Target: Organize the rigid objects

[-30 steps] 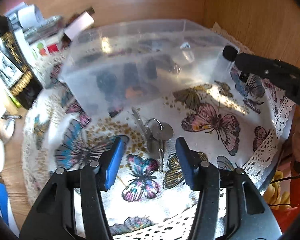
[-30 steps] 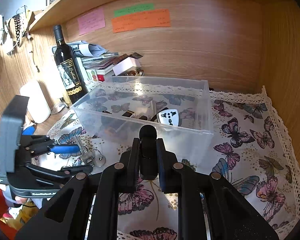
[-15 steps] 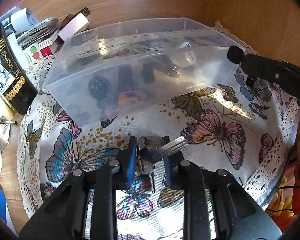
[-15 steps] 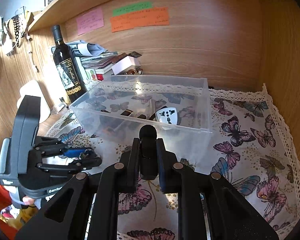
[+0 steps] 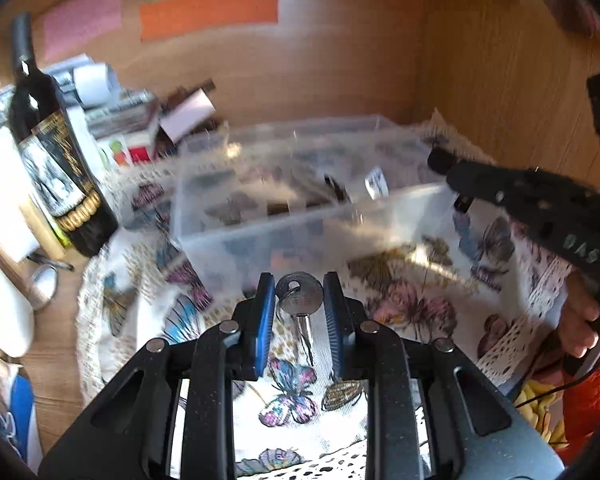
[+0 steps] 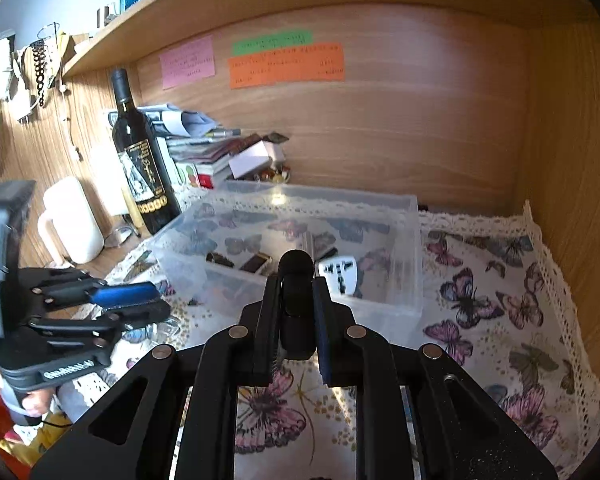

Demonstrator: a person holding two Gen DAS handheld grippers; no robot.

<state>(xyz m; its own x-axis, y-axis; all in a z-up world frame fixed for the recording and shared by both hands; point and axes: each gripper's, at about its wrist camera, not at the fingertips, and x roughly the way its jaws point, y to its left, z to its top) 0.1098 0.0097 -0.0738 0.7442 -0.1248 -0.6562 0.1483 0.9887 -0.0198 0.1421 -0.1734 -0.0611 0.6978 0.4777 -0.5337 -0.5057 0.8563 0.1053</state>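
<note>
My left gripper [image 5: 299,298] is shut on a silver bunch of keys [image 5: 300,300], lifted above the butterfly cloth [image 5: 400,308] just in front of the clear plastic box [image 5: 308,220]. The left gripper also shows in the right wrist view [image 6: 140,300]. My right gripper [image 6: 296,300] is shut on a black stick-shaped object with a round foam-like tip [image 6: 296,280], held before the box's [image 6: 384,308] near wall. It shows in the left wrist view [image 5: 444,164] at the right. The box holds a white travel adapter [image 6: 338,272] and several small dark items.
A dark wine bottle [image 6: 142,168] stands left of the box, with a stack of papers and small boxes [image 6: 212,152] behind it. A white mug [image 6: 72,224] sits further left. Wooden walls close the back and right side.
My left gripper closed on the keys on the cloth, then lifted them and tilted up toward the box. The right gripper stayed almost still with its black object.
</note>
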